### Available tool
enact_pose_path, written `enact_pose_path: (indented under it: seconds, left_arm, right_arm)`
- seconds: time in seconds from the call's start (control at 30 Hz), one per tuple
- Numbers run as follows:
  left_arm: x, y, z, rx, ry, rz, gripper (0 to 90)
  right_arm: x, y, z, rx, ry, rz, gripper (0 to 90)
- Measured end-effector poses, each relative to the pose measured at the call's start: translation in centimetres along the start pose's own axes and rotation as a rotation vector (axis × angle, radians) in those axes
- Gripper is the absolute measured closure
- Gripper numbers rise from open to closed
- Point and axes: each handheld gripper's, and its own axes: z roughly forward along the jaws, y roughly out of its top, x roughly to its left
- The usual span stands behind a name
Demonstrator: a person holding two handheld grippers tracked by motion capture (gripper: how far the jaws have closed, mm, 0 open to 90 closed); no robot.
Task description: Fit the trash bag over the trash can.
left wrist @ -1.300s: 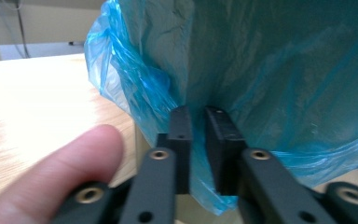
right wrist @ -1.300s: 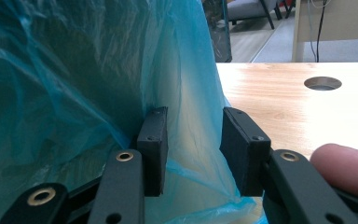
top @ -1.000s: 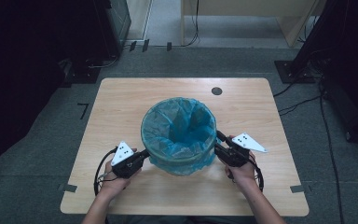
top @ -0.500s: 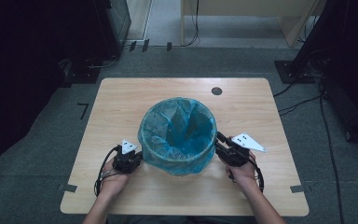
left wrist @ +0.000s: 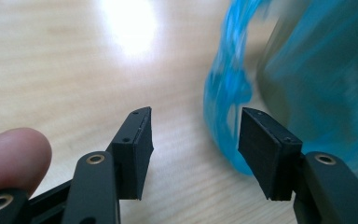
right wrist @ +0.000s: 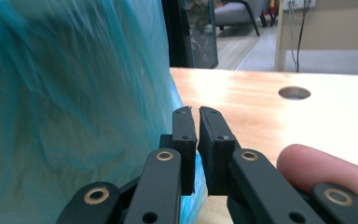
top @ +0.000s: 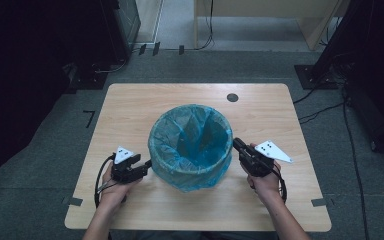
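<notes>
A: Bin (top: pixel 190 145) is stood mid-table (top: pixel 130 100), blue bag (left wrist: pixel 223 107) fitted. Left gripper (top: pixel 142 167)?
B: Jaws just parted — nothing held. Right gripper (top: pixel 237 145) just closed, jaws together beside the bag — nothing seen pinched.
</notes>
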Motion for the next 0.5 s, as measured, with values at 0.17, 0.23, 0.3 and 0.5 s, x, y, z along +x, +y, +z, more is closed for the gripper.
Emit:
enact_pose_path:
  seconds: [0.17, 0.23, 0.3, 0.5]
  left_arm:
    - [1.1, 0.3, -0.9, -0.056, 0.003, -0.013, 42.6]
    - [1.6, 0.3, -1.0, -0.065, 0.018, -0.025, 41.7]
    - [2.0, 0.1, -0.9, -0.056, 0.059, -0.029, 41.8]
    - [3.1, -0.8, -0.5, 0.042, 0.162, -0.033, 30.5]
  right_arm:
    - [-0.3, 2.7, -1.5, -0.053, 0.08, -0.11, 88.4]
    - [-0.4, 3.8, -2.0, -0.081, 0.101, -0.146, 88.6]
    - [-0.5, 5.0, -2.4, -0.118, 0.128, -0.18, 89.4]
    - [-0.2, 8.6, -2.4, -0.168, 0.297, -0.353, 90.0]
